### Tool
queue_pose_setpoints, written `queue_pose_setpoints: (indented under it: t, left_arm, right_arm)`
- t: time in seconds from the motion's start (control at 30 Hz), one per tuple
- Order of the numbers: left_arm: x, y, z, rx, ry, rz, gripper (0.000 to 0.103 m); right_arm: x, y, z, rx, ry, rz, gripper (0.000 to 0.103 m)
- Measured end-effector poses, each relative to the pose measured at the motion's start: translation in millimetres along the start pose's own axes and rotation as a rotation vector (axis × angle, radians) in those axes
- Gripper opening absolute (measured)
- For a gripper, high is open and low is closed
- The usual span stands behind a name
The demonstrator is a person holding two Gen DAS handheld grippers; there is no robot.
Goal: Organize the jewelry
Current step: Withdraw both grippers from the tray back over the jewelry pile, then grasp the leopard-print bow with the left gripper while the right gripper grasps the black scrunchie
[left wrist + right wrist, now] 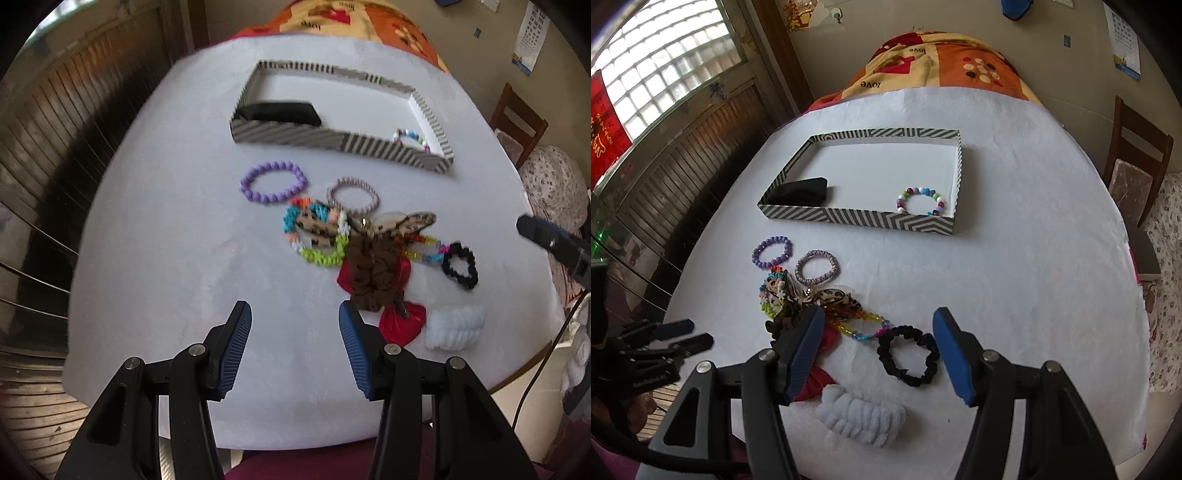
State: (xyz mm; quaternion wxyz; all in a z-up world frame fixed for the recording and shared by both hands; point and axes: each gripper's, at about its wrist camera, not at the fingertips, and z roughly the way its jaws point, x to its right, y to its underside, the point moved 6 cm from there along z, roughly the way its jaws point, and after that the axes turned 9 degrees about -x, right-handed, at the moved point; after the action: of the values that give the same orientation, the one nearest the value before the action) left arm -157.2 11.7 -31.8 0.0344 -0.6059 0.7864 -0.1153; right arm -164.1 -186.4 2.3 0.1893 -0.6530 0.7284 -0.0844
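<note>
Both fisheye views look steeply down and forward along their own blue-padded fingers from close above the near edge of the white-covered bench (155, 258). The left wrist view sits further left, the right wrist view further right and slightly higher. Both share the striped tray (857, 218), the jewelry pile (354, 251) and the far patterned blanket (945, 70)

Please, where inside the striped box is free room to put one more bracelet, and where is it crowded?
The striped box is bare in its middle and far half, between the black pouch and the multicolour bead bracelet. The pile on the table in front of it is crowded.
</note>
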Motion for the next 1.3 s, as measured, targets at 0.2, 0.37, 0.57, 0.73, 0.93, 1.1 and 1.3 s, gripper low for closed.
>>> queue_pose_setpoints:
  t: [0.2,0.37,0.57,0.73,0.93,1.1,1.3]
  left_arm:
    - [19,-10,5,-0.005,0.062,0.075,0.041]
    - [21,-27,14,0.0,0.076,0.082,0.041]
    - [31,-35,34,-0.029,0.087,0.143,0.041]
    - [37,-42,51,-0.064,0.13,0.121,0.041]
    - [38,-46,70,-0.101,0.181,0.055,0.041]
    - [42,-50,81,-0.107,0.134,0.048,0.041]
    - [60,-47,80,-0.126,0.16,0.087,0.041]
  right_arm:
    - [17,8,2,-0.022,0.029,-0.012,0.065]
    - [33,24,19,-0.078,0.045,-0.009,0.065]
    - [41,38,39,-0.126,0.04,-0.011,0.065]
    - [46,42,53,-0.151,0.048,-0.022,0.065]
    - [44,34,72,-0.156,0.058,-0.072,0.064]
    - [42,30,89,-0.172,0.068,-0.111,0.064]
    - [45,30,97,-0.189,0.059,-0.129,0.064]
